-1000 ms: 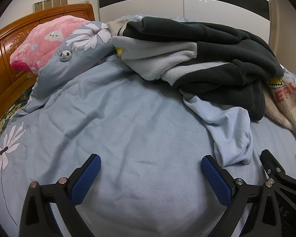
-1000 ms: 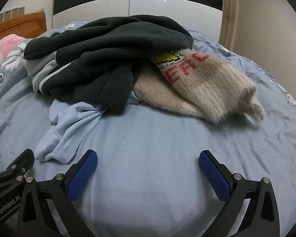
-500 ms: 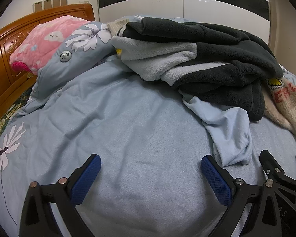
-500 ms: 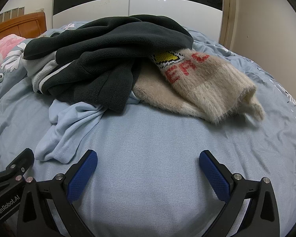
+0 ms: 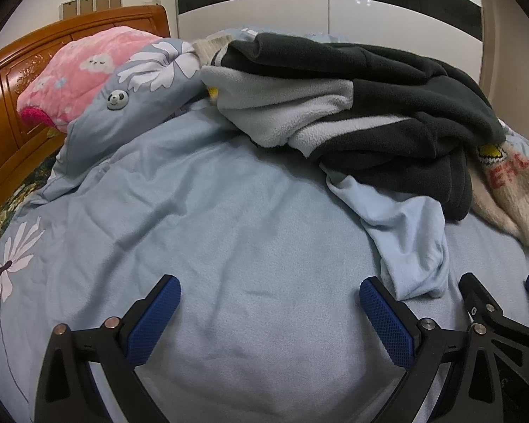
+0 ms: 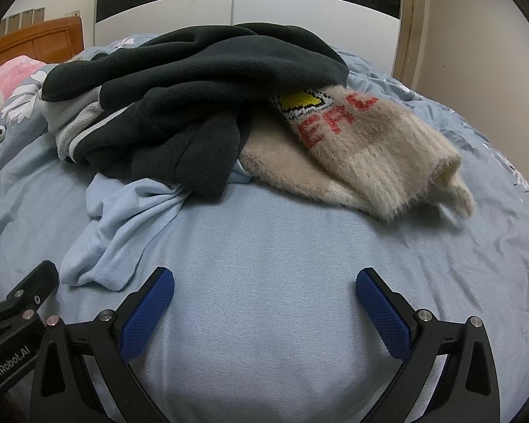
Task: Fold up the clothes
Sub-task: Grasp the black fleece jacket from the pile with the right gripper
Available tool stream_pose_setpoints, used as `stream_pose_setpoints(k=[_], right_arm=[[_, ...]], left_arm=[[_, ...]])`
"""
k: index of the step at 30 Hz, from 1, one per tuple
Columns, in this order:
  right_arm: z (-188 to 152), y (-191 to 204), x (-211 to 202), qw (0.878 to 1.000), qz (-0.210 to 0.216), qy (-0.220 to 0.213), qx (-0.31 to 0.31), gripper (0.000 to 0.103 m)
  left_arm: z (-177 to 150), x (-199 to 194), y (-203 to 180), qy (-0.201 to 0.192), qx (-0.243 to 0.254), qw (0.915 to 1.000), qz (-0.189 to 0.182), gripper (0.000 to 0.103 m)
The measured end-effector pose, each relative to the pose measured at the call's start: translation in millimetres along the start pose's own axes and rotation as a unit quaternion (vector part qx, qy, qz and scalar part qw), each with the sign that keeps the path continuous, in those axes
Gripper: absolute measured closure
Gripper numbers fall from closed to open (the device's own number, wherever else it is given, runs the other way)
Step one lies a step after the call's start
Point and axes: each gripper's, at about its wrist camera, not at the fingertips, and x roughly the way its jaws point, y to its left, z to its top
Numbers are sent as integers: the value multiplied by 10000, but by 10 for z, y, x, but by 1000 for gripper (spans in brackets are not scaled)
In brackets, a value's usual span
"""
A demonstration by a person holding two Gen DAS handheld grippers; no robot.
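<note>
A pile of clothes lies on the blue bed. On top is a dark grey and light grey fleece jacket point(image 5: 388, 105) point(image 6: 194, 81). Under it a light blue garment point(image 5: 405, 232) point(image 6: 123, 218) trails toward me, and a fuzzy beige sweater with red letters point(image 6: 363, 148) point(image 5: 508, 179) sticks out to the right. My left gripper point(image 5: 269, 303) is open and empty above the bare bedspread, short of the pile. My right gripper point(image 6: 264, 296) is open and empty above the bedspread, right of the blue garment's end.
A pink pillow point(image 5: 77, 74) and a floral blue pillow point(image 5: 137, 95) lie at the wooden headboard point(image 5: 3, 105) on the left. A white and black wardrobe point(image 6: 250, 3) stands behind the bed. The blue bedspread point(image 5: 211, 218) spreads in front of the pile.
Both views have shifted very slightly; the grippers stay open and hardly move. The clothes have not moved.
</note>
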Motion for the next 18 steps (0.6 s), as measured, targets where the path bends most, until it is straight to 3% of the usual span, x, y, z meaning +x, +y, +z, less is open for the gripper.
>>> stream_pose_setpoints(k=[4, 8, 12, 14, 18], right_arm=[[139, -82, -45, 9989, 464, -4, 30, 0], [641, 16, -233, 9931, 698, -769, -548, 0], [1170, 439, -317, 9703, 1244, -1368, -1558, 0], [1347, 734, -280, 9563, 1375, -1471, -2118, 0], [1394, 1296, -184, 9332, 1354, -1415, -3011, 0]], left_arm=[[30, -33, 121, -130, -156, 9997, 128, 0], [74, -94, 299, -252, -594, 9979, 41, 0], [111, -179, 426, -394, -821, 9958, -37, 0], [135, -230, 491, -524, -879, 9947, 121, 0], [153, -277, 643, -592, -979, 9930, 308, 0]])
